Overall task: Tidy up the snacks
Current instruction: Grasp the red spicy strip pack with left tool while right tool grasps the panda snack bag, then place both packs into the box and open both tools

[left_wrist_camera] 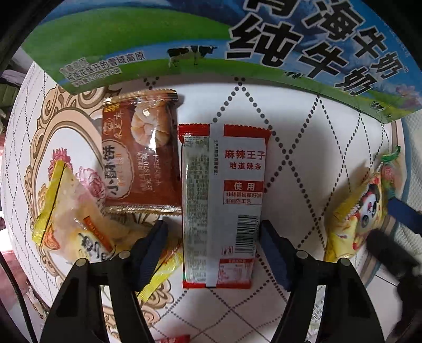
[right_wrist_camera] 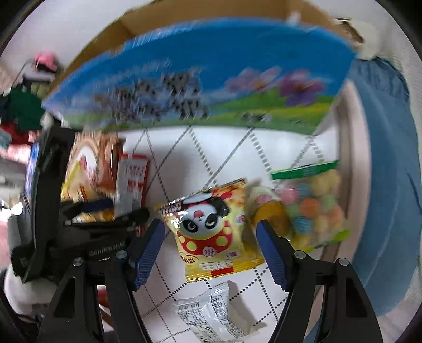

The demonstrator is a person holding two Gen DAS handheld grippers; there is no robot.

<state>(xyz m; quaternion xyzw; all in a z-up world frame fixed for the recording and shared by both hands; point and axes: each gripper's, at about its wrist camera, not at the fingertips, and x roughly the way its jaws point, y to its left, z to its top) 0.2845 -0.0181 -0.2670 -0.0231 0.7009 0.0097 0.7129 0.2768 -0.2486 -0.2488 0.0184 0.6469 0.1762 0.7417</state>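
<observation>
My left gripper (left_wrist_camera: 213,253) is open, its fingers on either side of a red-and-white spicy-strip packet (left_wrist_camera: 221,200) lying on the table. A brown pastry packet (left_wrist_camera: 139,153) lies just left of it, and a yellow-edged clear packet (left_wrist_camera: 71,211) further left. My right gripper (right_wrist_camera: 211,250) is open around a yellow panda snack bag (right_wrist_camera: 211,229), which also shows in the left wrist view (left_wrist_camera: 364,211). A bag of coloured balls (right_wrist_camera: 313,208) lies to its right. A white packet (right_wrist_camera: 213,311) lies below it. The blue-and-green milk carton box (left_wrist_camera: 184,47) stands behind the snacks.
The table has a white cloth with a dotted diamond pattern (left_wrist_camera: 303,147) and an ornate floral print (left_wrist_camera: 39,137) at its left. The box's open cardboard top (right_wrist_camera: 211,13) shows in the right wrist view. A blue fabric (right_wrist_camera: 382,158) lies at the right.
</observation>
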